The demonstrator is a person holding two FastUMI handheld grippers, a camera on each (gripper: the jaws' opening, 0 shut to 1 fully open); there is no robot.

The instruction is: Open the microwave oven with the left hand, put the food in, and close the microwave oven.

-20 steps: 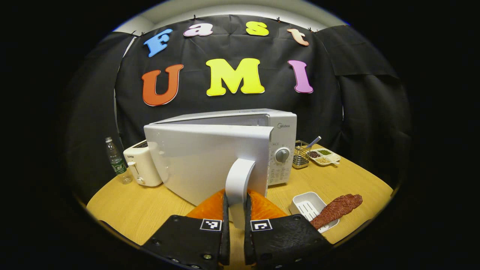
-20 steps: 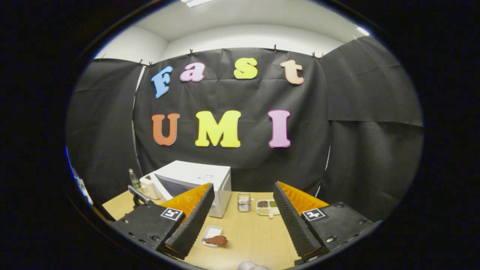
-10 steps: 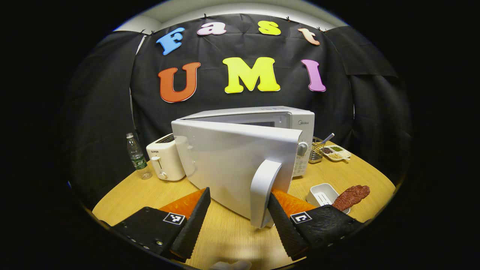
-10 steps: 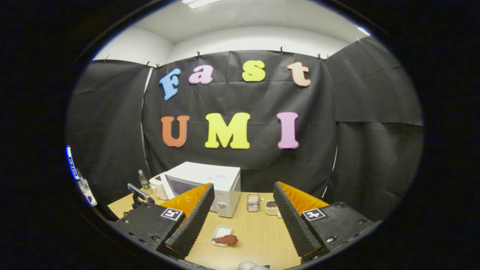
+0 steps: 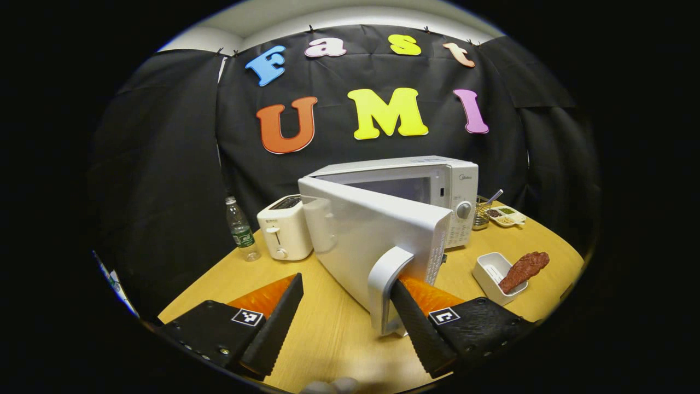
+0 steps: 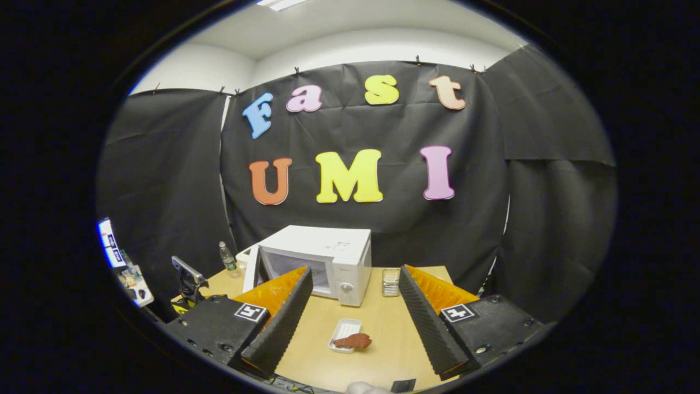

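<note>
The left hand-held gripper [image 5: 345,323] is spread apart, one finger behind the microwave door [image 5: 372,241] handle [image 5: 387,284]. The right hand-held gripper [image 6: 354,317] gapes wide above the food [image 6: 353,341].

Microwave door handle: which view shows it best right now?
Left gripper view. The door handle sits close and large, between the open left gripper's fingers, touching one. In the right gripper view the microwave is small and distant, the handle indistinct.

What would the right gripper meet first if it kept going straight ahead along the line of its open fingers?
Probably the wooden table, near the white tray holding the piece of meat, which lies between the right gripper's open fingers. The microwave sits farther back and left. Depth is hard to judge.
</note>
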